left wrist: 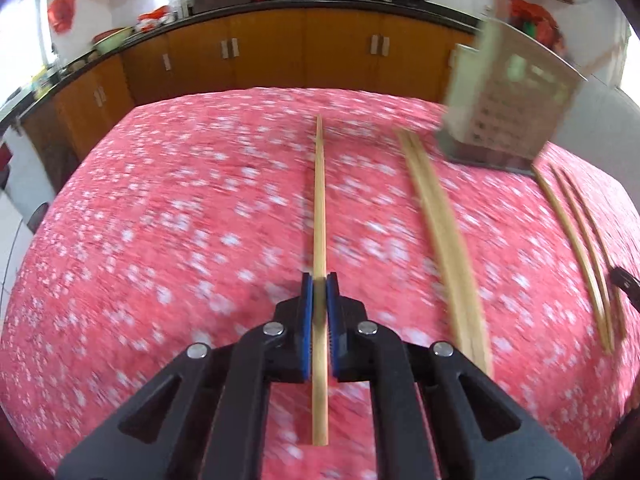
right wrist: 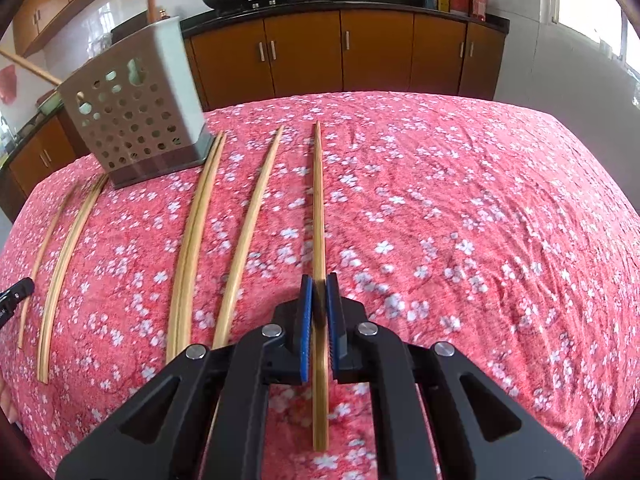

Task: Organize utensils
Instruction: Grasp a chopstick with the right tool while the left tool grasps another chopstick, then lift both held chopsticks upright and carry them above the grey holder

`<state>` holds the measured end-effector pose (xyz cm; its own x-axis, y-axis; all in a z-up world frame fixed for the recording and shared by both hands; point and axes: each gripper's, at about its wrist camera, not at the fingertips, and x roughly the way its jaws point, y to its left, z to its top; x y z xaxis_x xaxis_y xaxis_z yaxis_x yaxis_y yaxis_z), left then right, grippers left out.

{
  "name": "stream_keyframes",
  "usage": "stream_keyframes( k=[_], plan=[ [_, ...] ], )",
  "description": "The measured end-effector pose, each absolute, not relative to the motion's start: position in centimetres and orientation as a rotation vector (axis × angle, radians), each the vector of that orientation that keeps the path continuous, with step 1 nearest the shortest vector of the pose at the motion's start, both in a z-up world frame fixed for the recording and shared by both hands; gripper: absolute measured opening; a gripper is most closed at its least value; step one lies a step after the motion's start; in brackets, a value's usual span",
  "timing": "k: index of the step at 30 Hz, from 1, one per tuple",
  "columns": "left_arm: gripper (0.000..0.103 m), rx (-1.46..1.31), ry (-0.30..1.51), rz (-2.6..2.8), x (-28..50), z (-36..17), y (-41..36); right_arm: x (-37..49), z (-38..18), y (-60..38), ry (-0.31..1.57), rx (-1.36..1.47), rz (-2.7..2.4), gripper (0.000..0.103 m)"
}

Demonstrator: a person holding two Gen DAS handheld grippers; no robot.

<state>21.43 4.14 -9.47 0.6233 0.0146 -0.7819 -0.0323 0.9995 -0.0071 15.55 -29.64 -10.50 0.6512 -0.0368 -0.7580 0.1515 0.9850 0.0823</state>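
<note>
I hold one light, stiff, slippery chopstick [left wrist: 320,216] mid-length in the closed left gripper [left wrist: 319,280], another chopstick [right wrist: 318,216] likewise in the closed right gripper [right wrist: 319,280], both projecting straight ahead.

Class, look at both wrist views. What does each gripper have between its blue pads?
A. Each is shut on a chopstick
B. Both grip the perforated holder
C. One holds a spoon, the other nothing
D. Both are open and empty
A: the left gripper pinches a chopstick, and the right gripper pinches a chopstick.

red white-flowered tablecloth [right wrist: 460,208], tan chopsticks [right wrist: 256,208]
</note>
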Motion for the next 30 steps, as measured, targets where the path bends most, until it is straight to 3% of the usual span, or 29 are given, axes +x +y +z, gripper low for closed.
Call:
stream_keyframes(
  k=[7,14,30],
  plan=[
    [0.011,-0.098,0.889,0.002,22.2,-9.5,6.2,16.3,-10.5,-30.8,0.854,0.172,-0.120,0.008],
    [0.022,-0.072,0.888,-0.021,22.0,-9.7,5.7,16.3,-10.7,-31.2,0.852,0.194,-0.109,0.009],
    [0.022,-0.074,0.888,-0.025,22.3,-9.9,5.4,16.1,-10.7,-31.5,0.851,0.204,-0.109,0.009]
  ],
)
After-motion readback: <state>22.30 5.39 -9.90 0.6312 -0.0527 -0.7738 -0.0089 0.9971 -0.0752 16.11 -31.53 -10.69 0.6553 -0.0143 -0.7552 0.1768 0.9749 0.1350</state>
